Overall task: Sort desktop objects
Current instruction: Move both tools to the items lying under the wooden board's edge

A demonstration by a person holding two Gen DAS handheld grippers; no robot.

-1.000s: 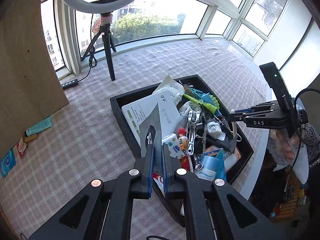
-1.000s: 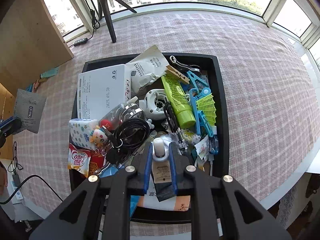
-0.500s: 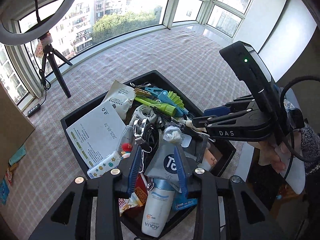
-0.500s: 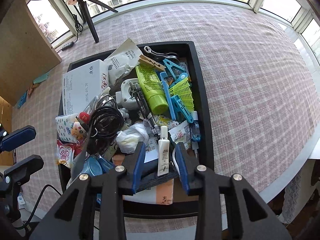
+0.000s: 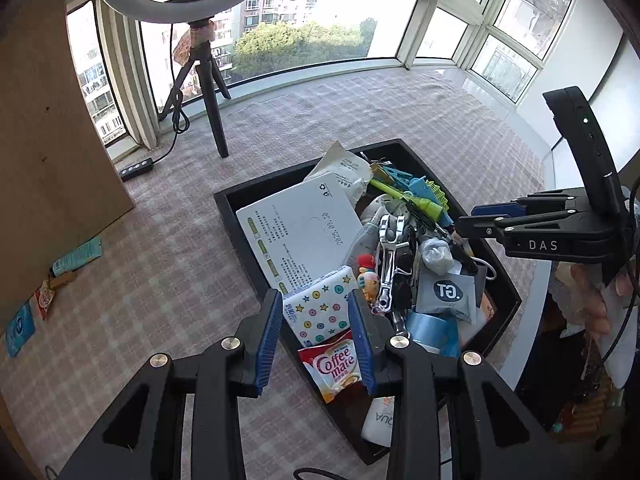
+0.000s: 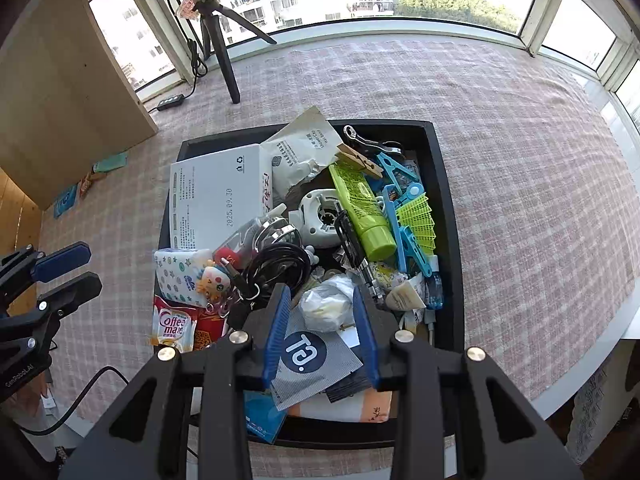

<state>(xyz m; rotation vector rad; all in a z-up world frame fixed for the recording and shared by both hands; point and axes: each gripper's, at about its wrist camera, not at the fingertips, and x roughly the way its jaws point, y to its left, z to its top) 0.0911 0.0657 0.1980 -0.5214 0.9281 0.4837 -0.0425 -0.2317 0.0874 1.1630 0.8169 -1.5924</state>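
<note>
A black tray (image 5: 256,236) (image 6: 450,216) on the checked cloth is piled with small objects: a white box (image 5: 296,226) (image 6: 216,196), a star-print tissue pack (image 5: 318,314) (image 6: 176,276), a Coffee mate sachet (image 5: 334,364) (image 6: 173,326), a grey "GT" sachet (image 5: 448,292) (image 6: 310,354), a green tube (image 6: 362,208). My left gripper (image 5: 316,320) is open and empty, hovering over the tissue pack. My right gripper (image 6: 320,320) is open and empty above the grey sachet and a crumpled clear bag (image 6: 326,306); it also shows in the left wrist view (image 5: 466,220).
A ring-light tripod (image 5: 208,92) (image 6: 220,40) stands at the back. A wooden panel (image 5: 52,128) stands at the left, with small packets (image 5: 76,256) on the cloth beside it. The table edge (image 6: 592,364) runs at the right.
Both grippers have opened. The left let go of the grey sachet, now lying in the tray, and moved left over the tissue pack. The right released the small white tube.
</note>
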